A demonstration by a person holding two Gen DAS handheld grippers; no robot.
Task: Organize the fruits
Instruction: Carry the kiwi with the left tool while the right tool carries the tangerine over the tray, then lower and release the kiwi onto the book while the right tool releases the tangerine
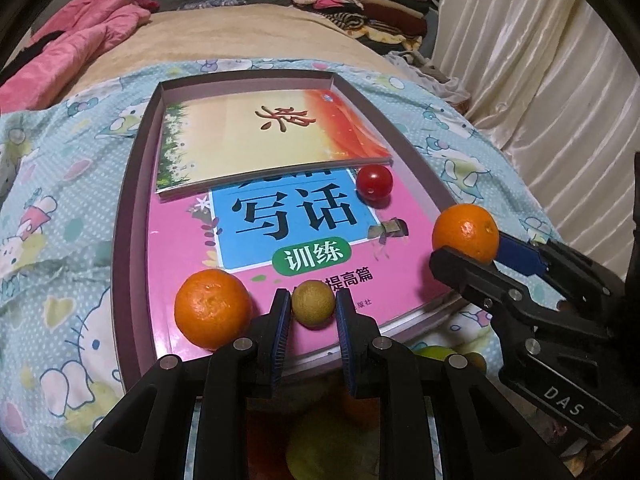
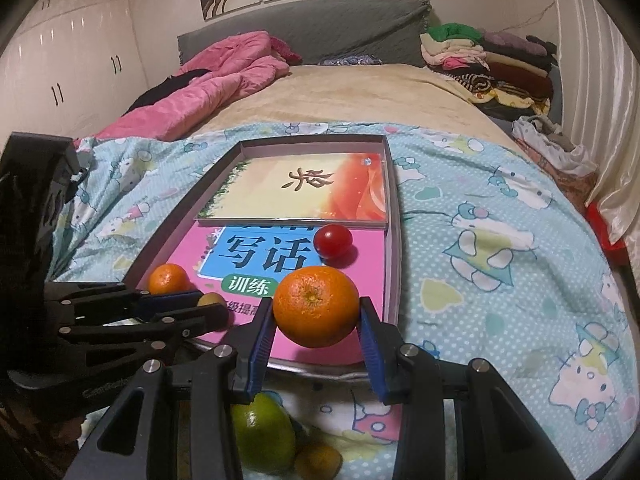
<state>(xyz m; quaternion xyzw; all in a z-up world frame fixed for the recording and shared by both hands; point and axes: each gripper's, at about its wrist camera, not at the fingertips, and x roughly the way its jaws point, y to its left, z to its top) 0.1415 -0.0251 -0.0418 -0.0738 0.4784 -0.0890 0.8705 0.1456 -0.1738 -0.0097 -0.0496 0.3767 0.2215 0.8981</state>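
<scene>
I have my left gripper (image 1: 313,312) pinched on a small yellow-brown fruit (image 1: 312,303), its jaws as narrow as they go with the pads pressed to both sides of it. That fruit sits low over the near end of the pink book (image 1: 280,240), which lies inside the shallow tray (image 1: 132,216) on the bed (image 1: 248,36). From the held fruit, a loose orange (image 1: 213,308) rests on the pink book at 9 o'clock, just beside my left gripper's outer finger.

My right gripper (image 2: 317,320) is clamped on a second orange (image 2: 316,306), jaws partly spread to its width, blue pads (image 2: 262,344) against its two sides. In the left wrist view this orange (image 1: 466,233) hangs at the tray's right rim, at about 2 o'clock from the small fruit. A cherry tomato (image 1: 374,182) lies on the pink book at 1 o'clock from the small fruit, touching the edge of the yellow-and-orange book (image 1: 260,136) stacked across the tray's far half.

In the right wrist view, a green fruit (image 2: 262,432) and a smaller yellowish one (image 2: 318,460) lie on the patterned sheet (image 2: 500,240) outside the tray, at 6 o'clock from the held orange, under my right gripper. A pink quilt (image 2: 208,84) is bunched at the far left of the bed, and folded clothes (image 2: 480,60) are piled at the far right.
</scene>
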